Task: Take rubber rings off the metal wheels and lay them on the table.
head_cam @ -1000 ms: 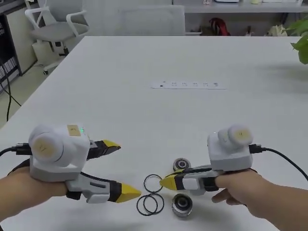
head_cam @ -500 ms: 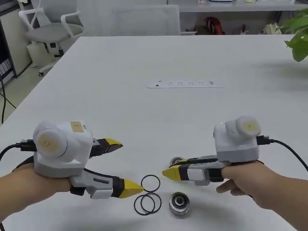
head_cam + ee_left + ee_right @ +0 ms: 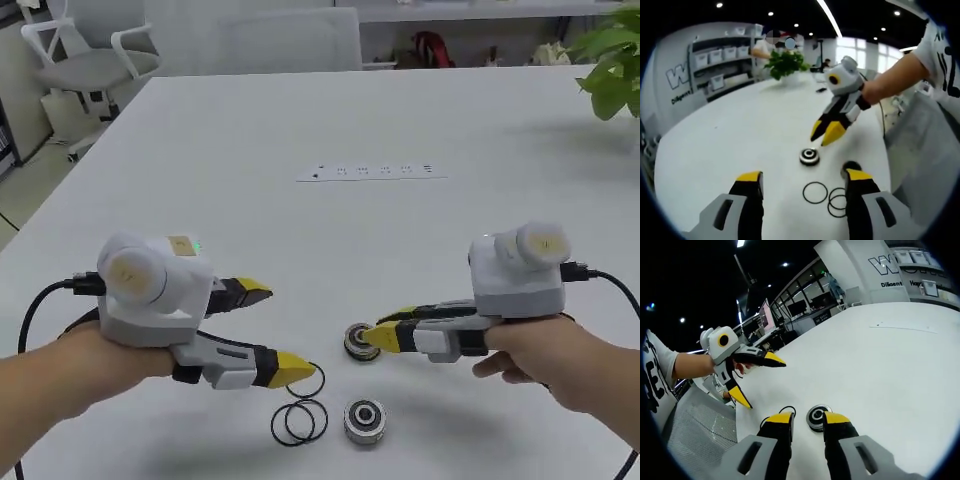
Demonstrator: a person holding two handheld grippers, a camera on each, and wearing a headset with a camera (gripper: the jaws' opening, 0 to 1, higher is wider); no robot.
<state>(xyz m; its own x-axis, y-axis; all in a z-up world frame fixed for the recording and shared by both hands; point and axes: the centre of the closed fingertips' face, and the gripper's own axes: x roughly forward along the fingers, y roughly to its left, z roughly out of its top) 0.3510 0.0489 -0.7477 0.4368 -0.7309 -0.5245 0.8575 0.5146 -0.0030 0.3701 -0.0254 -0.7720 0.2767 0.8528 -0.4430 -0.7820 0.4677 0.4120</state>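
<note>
Two metal wheels lie on the white table [image 3: 330, 230]. The farther wheel [image 3: 355, 341] [image 3: 809, 156] [image 3: 817, 418] sits just beyond the tips of my right gripper [image 3: 378, 338] [image 3: 807, 418] [image 3: 825, 133], whose jaws stand a little apart and hold nothing. The nearer wheel [image 3: 365, 420] [image 3: 852, 166] rests beside two overlapping black rubber rings [image 3: 299, 422] [image 3: 838, 202]. A third ring [image 3: 312, 381] [image 3: 815, 192] lies partly under the lower tip of my left gripper [image 3: 275, 330] [image 3: 804, 176] [image 3: 761, 382], which is wide open and empty.
A white power strip [image 3: 370, 172] lies across the middle of the table. A green plant [image 3: 610, 85] [image 3: 785, 62] stands at the far right corner. Office chairs [image 3: 80, 60] stand beyond the far left edge. The gripper cables [image 3: 40, 300] trail off the near edge.
My right gripper has moved away from the rings, and its tips now sit at the farther wheel. The left gripper's lower tip has come over the single ring. The head camera shifted.
</note>
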